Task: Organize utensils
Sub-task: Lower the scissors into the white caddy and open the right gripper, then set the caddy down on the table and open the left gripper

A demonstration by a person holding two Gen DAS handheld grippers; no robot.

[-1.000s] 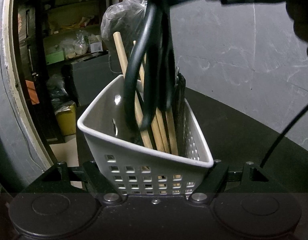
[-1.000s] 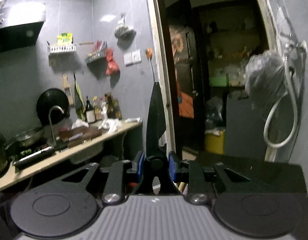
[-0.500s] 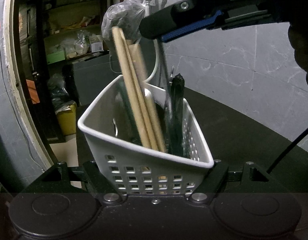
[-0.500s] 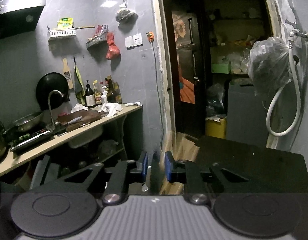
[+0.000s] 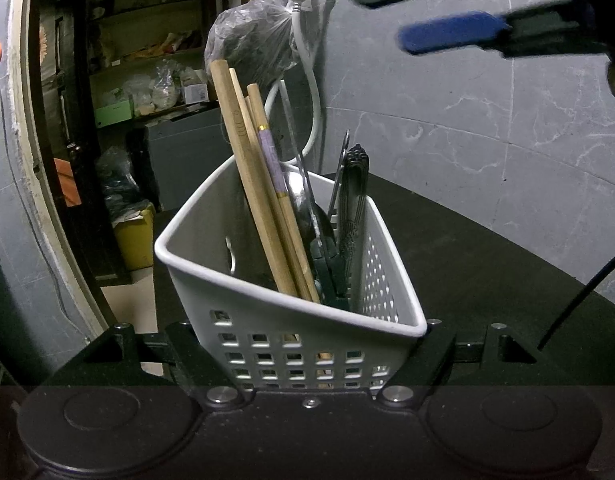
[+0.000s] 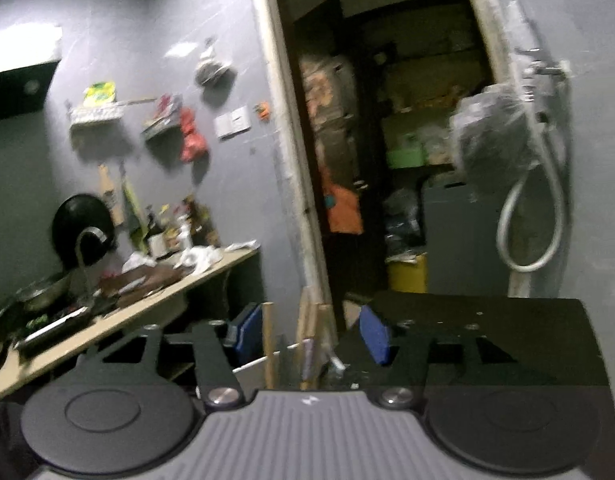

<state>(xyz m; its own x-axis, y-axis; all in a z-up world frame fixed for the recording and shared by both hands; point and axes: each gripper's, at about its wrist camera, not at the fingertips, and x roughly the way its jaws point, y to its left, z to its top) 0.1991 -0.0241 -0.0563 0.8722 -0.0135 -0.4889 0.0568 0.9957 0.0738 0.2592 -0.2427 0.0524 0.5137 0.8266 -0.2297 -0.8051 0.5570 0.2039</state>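
Observation:
My left gripper [image 5: 307,344] is shut on the near wall of a white perforated utensil basket [image 5: 267,292] and holds it on the dark tabletop. In the basket stand several wooden chopsticks [image 5: 259,200], a dark ornate-handled utensil [image 5: 353,200] and black-handled scissors [image 5: 327,256], handles down. My right gripper [image 5: 427,10] hovers above the basket at the upper right, blue pads apart. Its jaws are opening and grip nothing. In the right wrist view, chopstick tops [image 6: 267,340] show low between the right gripper [image 6: 311,334] fingers without touching the pads.
The dark round table [image 5: 487,264] stands against a grey marble wall [image 5: 467,140]. A tap with a white hose [image 5: 315,92] and a bagged bundle [image 5: 251,44] hang behind the basket. A doorway to a storeroom [image 6: 387,200] and a cluttered kitchen counter [image 6: 147,280] lie to the left.
The right gripper let go of the scissors, which now sit in the basket. Its pads opened and it pulled up and to the right. The left gripper and basket stayed put.

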